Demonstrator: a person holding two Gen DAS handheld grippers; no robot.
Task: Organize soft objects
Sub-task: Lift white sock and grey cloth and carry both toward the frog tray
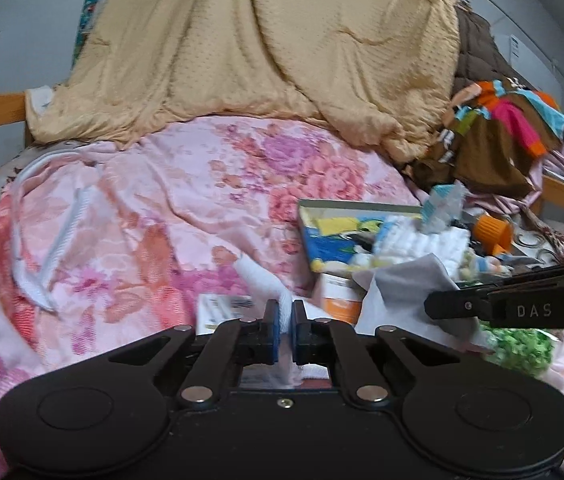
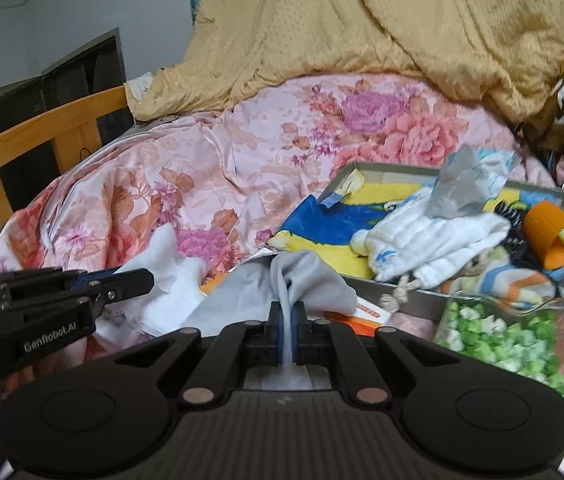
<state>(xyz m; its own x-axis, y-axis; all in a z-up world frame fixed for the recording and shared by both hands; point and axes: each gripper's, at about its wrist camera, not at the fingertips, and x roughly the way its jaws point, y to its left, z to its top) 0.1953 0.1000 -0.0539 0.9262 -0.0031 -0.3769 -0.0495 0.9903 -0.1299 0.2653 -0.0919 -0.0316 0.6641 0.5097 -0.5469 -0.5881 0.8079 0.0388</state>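
My left gripper (image 1: 285, 306) is shut on a fold of white cloth (image 1: 260, 278) that lies on the pink floral blanket (image 1: 154, 200). In the right wrist view the left gripper (image 2: 148, 278) comes in from the left with that white cloth (image 2: 170, 264) at its tips. My right gripper (image 2: 287, 310) is shut on a pale grey cloth (image 2: 313, 280), bunched upward between its pads. Seen from the left wrist, the right gripper (image 1: 431, 305) reaches in from the right, with the grey cloth (image 1: 409, 280) in it. I cannot tell whether the white and grey parts are one piece.
A shallow box (image 2: 393, 169) with a cartoon print holds a white padded cloth (image 2: 433, 236) and an orange cup (image 2: 557, 236). A clear bag of green and white pieces (image 2: 501, 340) lies in front. A tan quilt (image 1: 262, 40) is heaped behind, and a wooden bed rail (image 2: 42, 128) runs along the left.
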